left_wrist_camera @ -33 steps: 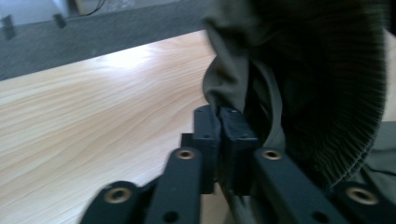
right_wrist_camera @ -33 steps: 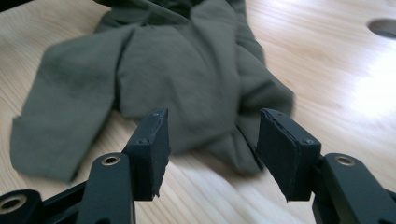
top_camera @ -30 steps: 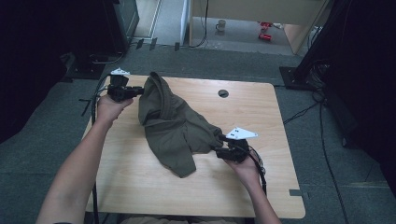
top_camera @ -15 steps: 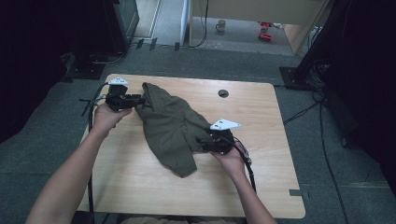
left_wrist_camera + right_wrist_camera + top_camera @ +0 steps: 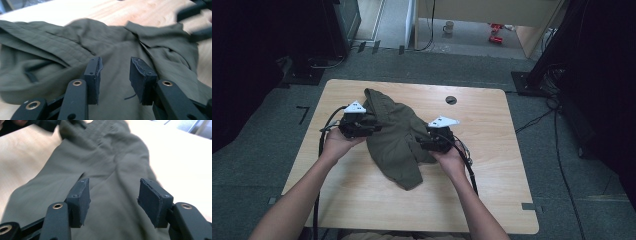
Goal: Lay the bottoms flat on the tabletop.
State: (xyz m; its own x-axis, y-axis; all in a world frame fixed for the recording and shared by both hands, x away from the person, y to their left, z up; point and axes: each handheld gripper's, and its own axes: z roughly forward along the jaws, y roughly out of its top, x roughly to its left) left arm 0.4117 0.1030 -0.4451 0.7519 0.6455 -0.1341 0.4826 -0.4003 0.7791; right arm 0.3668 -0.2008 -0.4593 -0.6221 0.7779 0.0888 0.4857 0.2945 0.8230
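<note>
**Both grippers spread over an olive garment at table centre**

Item inspected: one olive-green garment point(image 5: 394, 137), crumpled, lying on the wooden table point(image 5: 492, 165). It runs from about 11 o'clock of the table centre down to about 6 o'clock, where a narrower end points toward the person's edge. Folds and a seam line cross the cloth in the left gripper view point(image 5: 75, 47).

Left gripper point(image 5: 371, 128): held in the person's left hand point(image 5: 337, 144) at the garment's 9 o'clock edge, pointing inward across the cloth. In its own view the jaws stand apart with cloth lying below and between them point(image 5: 115, 75); nothing is pinched. A loose dark thread shows near the right pad.

Right gripper point(image 5: 423, 143): held in the right hand point(image 5: 451, 159) at the garment's 3 o'clock edge, facing the left gripper. Its own view shows the jaws wide apart above the fabric point(image 5: 112, 192), gripping nothing.

Other observations: a round dark hole point(image 5: 451, 100) sits in the tabletop at about 1 o'clock, well apart from the garment. Black cables trail from both grippers toward the person. Grey floor surrounds the table.
</note>
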